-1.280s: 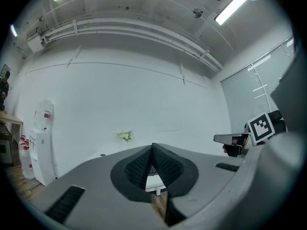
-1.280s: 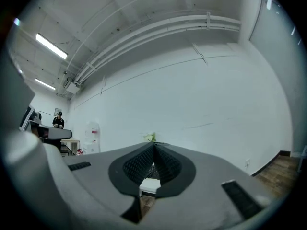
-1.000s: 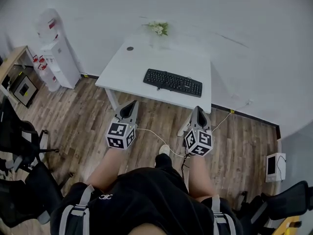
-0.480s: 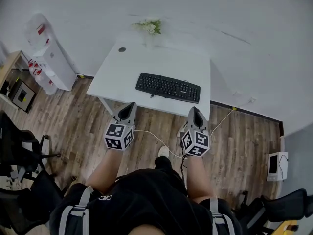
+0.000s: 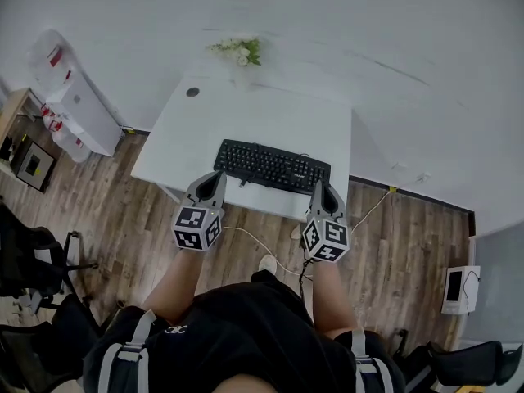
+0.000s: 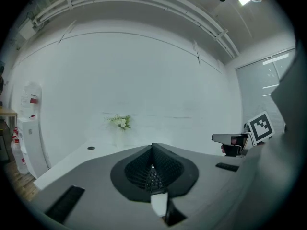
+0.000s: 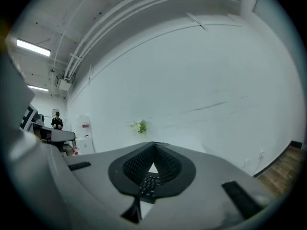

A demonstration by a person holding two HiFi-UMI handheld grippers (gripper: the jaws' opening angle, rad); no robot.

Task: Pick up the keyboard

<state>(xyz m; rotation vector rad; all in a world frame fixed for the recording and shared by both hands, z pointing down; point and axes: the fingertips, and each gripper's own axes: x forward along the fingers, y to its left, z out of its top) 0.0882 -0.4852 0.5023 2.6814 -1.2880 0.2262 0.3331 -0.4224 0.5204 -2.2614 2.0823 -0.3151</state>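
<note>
The black keyboard (image 5: 273, 167) lies along the front half of a white table (image 5: 270, 117). My left gripper (image 5: 216, 176) hovers at the table's front edge, just short of the keyboard's left end, jaws shut and empty. My right gripper (image 5: 322, 188) is level with it at the keyboard's right end, also shut and empty. In the left gripper view the jaws (image 6: 152, 146) meet at the tip, and keyboard keys (image 6: 153, 178) show through the gap below. The right gripper view shows the same: closed jaws (image 7: 154, 143) above a strip of keys (image 7: 147, 186).
A small bunch of flowers (image 5: 237, 50) stands at the table's back edge, with a dark round disc (image 5: 192, 92) near the back left corner. A white dispenser (image 5: 70, 97) stands against the wall at left. A cable (image 5: 254, 240) runs across the wooden floor.
Both grippers have moved forward together, from over the floor up to the table's front edge. The keyboard now sits just ahead of their tips. Both jaws stayed shut.
</note>
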